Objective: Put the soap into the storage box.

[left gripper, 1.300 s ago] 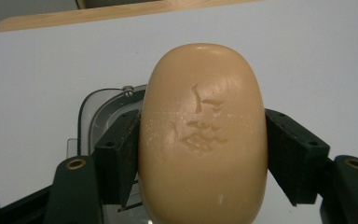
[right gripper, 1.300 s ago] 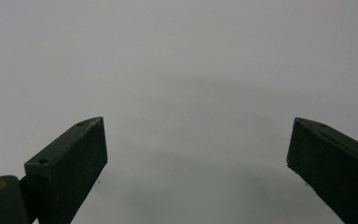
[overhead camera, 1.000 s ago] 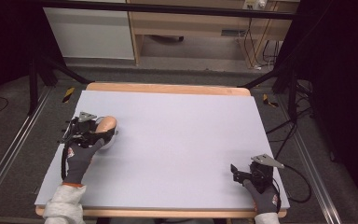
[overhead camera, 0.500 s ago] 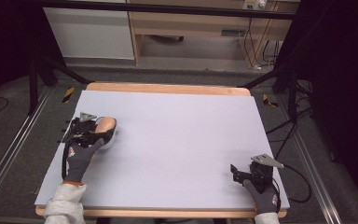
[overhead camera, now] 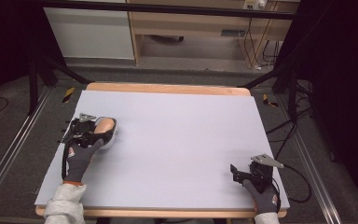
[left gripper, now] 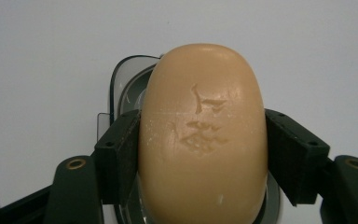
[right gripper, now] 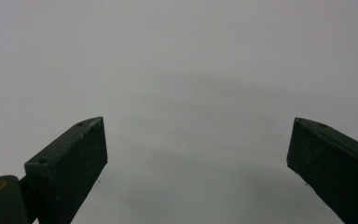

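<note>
A pale grey tabletop [overhead camera: 182, 140] with a wooden edge is seen from above, with a person's two gloved hands entering from the near edge. Nearest, at the right front corner, the right gripper [overhead camera: 237, 171] rests low over the bare surface. In the right gripper view its two black fingers [right gripper: 70, 163] stand wide apart with nothing between them, only plain tabletop beyond.

Farther along the left side, the left gripper [overhead camera: 103, 131] is held by a hand in a dark grey glove [overhead camera: 80, 156], with a light sleeve [overhead camera: 65, 207] behind it. Its fingers [left gripper: 119, 156] are closed on a tan oval bar of soap [left gripper: 203, 135], pressing against its two long sides. The soap has a small stamped mark on its upper face. Directly under the soap sits a shallow clear soap dish [left gripper: 126, 88] with a dark rim, resting on the tabletop; whether the soap touches the dish cannot be told.

Beyond the tabletop's far edge is a dark floor [overhead camera: 168, 74], with black stand legs, cables and a light wooden cabinet [overhead camera: 191, 28] at the back.
</note>
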